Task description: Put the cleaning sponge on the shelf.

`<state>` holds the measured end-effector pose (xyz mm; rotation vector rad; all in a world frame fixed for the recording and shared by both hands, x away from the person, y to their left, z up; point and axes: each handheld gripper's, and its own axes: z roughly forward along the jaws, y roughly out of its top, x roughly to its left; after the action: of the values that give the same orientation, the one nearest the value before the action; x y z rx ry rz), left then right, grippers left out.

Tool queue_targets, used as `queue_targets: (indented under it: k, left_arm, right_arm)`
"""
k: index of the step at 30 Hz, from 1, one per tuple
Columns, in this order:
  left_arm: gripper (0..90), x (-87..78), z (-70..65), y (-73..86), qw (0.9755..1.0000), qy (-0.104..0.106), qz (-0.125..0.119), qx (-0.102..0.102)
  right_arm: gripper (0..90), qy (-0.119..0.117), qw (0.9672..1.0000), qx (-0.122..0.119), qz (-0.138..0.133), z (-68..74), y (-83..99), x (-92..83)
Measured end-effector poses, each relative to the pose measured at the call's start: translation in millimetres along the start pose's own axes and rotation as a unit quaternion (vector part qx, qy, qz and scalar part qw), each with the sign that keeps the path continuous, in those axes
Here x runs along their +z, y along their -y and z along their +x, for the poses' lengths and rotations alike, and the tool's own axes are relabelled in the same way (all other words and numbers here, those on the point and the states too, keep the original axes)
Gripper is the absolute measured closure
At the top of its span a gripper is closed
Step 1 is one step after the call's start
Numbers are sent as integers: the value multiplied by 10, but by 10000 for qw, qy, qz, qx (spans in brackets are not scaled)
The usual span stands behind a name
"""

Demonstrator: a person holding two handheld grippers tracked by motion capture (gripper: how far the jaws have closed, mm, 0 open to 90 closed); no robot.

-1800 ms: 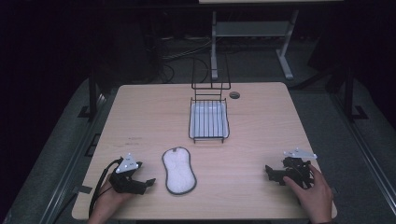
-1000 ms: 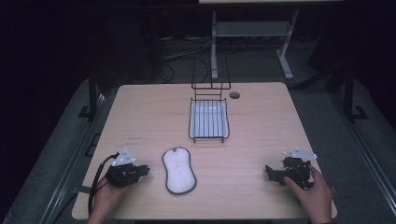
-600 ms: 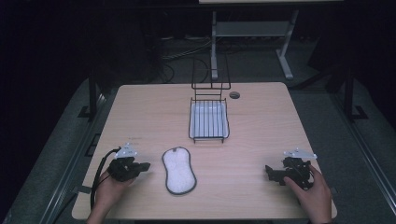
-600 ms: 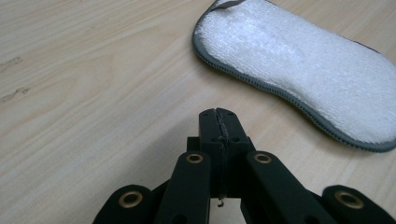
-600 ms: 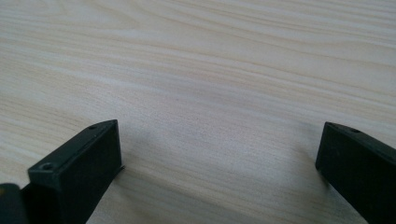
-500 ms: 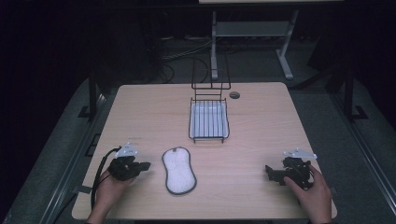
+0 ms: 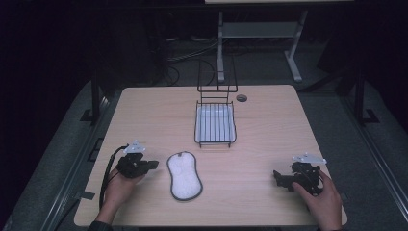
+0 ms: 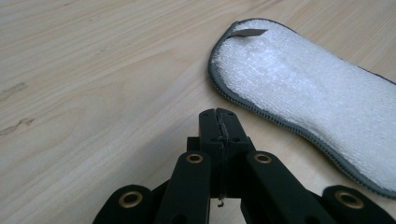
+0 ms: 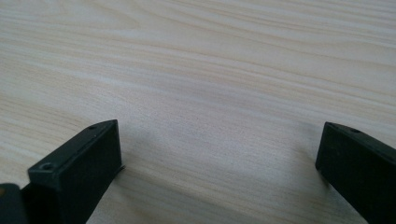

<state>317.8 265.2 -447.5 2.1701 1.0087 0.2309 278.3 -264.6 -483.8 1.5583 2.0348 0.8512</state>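
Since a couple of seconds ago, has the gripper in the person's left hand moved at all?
Yes. In the high view the left gripper has drawn back leftward, away from the white pad, which stayed put. Its jaws are shut on nothing.

A pale, matt wooden table [image 7: 159, 115] with fine grain carries a white terry-cloth pad [image 8: 317, 98], nubbly and edged in grey stitched binding, while behind the pad stands a thin black wire basket [image 7: 215, 124]; both grippers' jaws are matt black plastic with brass-coloured rivets.
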Motion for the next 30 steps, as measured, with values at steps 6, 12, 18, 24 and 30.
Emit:
queue_targets:
  k: [6, 12, 18, 24, 30]
  left_arm:
    - [897, 52, -3, -53, 10000, 33, -38, 30]
    - [897, 157, -57, -137, 9998, 102, 7, 150]
    - [897, 231, -90, -193, 9997, 141, 14, 187]
    - [897, 280, -99, -218, 9997, 159, 43, 198]
    - [897, 336, -130, -270, 9994, 224, 68, 264]
  right_arm:
    - [0, 1, 10000, 0, -1, 0, 0, 0]
    - [0, 0, 10000, 2, 0, 0, 0, 0]
    - [0, 1, 10000, 2, 0, 0, 0, 0]
    - [0, 0, 10000, 1, 0, 0, 0, 0]
    - [0, 1, 10000, 3, 0, 0, 0, 0]
